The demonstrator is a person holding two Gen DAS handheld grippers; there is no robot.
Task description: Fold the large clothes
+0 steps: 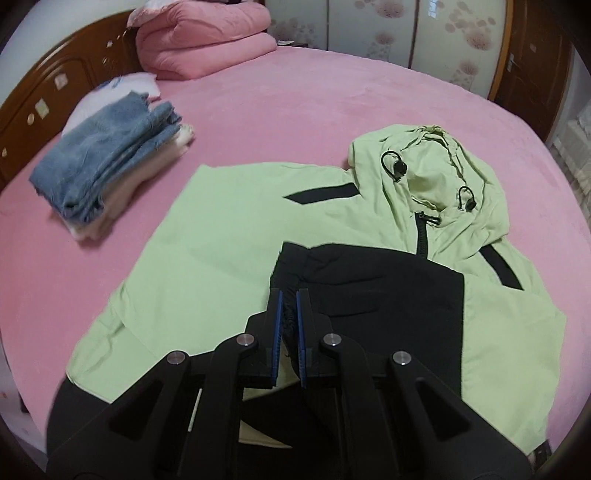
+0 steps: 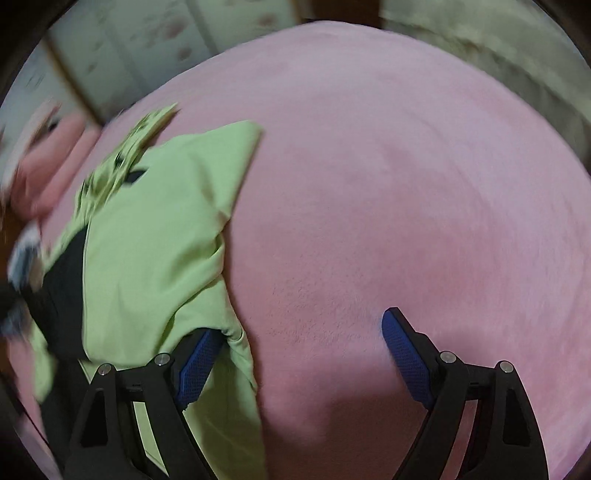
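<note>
A light green and black hooded jacket (image 1: 229, 229) lies spread on the pink bed, hood (image 1: 436, 173) at the far right. My left gripper (image 1: 290, 295) is shut on the black cuff of a sleeve (image 1: 369, 280) and holds it over the jacket's body. In the right wrist view the jacket (image 2: 155, 243) lies to the left, blurred. My right gripper (image 2: 301, 325) is open wide and empty above the bed; its left finger (image 2: 195, 362) touches the jacket's green edge, and its right finger (image 2: 406, 354) is over bare sheet.
The pink bed sheet (image 1: 280, 110) covers the bed. A stack of folded clothes with blue denim on top (image 1: 107, 166) lies at the left. A folded pink quilt (image 1: 207, 40) sits by the wooden headboard (image 1: 44, 96). Wardrobe doors (image 1: 406, 33) stand behind.
</note>
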